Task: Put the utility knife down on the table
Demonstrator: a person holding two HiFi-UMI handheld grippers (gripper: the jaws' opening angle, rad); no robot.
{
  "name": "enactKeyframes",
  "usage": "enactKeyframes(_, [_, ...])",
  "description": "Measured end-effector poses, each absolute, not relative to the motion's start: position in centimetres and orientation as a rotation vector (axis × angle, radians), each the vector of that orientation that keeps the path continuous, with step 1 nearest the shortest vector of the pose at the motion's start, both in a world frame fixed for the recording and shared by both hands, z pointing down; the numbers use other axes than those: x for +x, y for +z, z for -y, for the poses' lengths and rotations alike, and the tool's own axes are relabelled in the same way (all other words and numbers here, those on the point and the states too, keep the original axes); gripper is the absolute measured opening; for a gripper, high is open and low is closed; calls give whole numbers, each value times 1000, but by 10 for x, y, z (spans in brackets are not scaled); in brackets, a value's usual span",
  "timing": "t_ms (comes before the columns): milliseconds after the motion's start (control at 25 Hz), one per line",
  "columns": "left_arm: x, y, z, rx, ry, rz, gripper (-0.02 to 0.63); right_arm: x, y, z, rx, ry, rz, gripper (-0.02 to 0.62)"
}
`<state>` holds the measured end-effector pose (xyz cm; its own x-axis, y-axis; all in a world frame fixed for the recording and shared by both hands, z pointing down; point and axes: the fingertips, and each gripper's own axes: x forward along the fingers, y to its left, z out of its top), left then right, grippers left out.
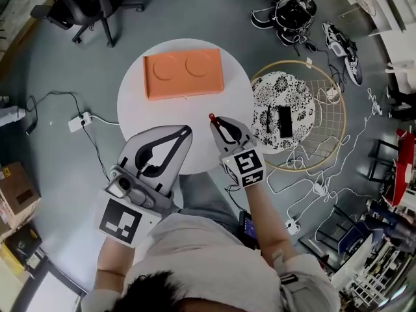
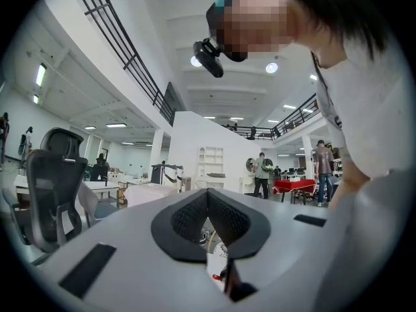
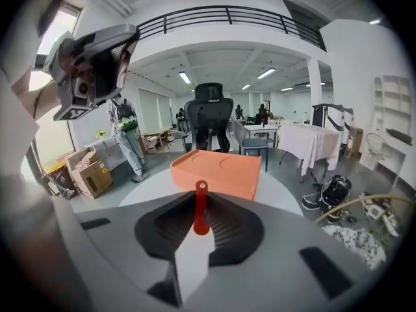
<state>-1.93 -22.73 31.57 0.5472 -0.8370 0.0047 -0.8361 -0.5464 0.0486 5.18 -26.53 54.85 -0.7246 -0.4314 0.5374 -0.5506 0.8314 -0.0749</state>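
A round white surface [image 1: 140,109] stands on a grey floor [image 1: 65,64]. Beyond its far left edge is a black office chair [image 1: 84,2]; left of it lie a white power strip [image 1: 80,121] and cardboard boxes [image 1: 16,187]. Just right of it sits a floral round tabletop [image 1: 286,90] inside a gold hoop [image 1: 343,119]. Above, a black-railed mezzanine [image 3: 227,12] runs along white walls, with strip lights [image 3: 185,77] beneath it.

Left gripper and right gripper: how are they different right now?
The right gripper pinches the red utility knife, but the left gripper has nothing between its jaws. The right gripper looks level across the white table toward the orange box, while the left gripper is tipped up toward the ceiling. Both have their jaws closed together.
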Motion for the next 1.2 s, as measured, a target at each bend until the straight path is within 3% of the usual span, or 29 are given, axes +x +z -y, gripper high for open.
enactKeyframes(640, [-32,334,227,2648,0,1540,11,57,641,255,594,338,2272,60])
enactKeyframes(1200, [-42,338,224,2626,16,1571,9,56,666,247,518,299,2139,60])
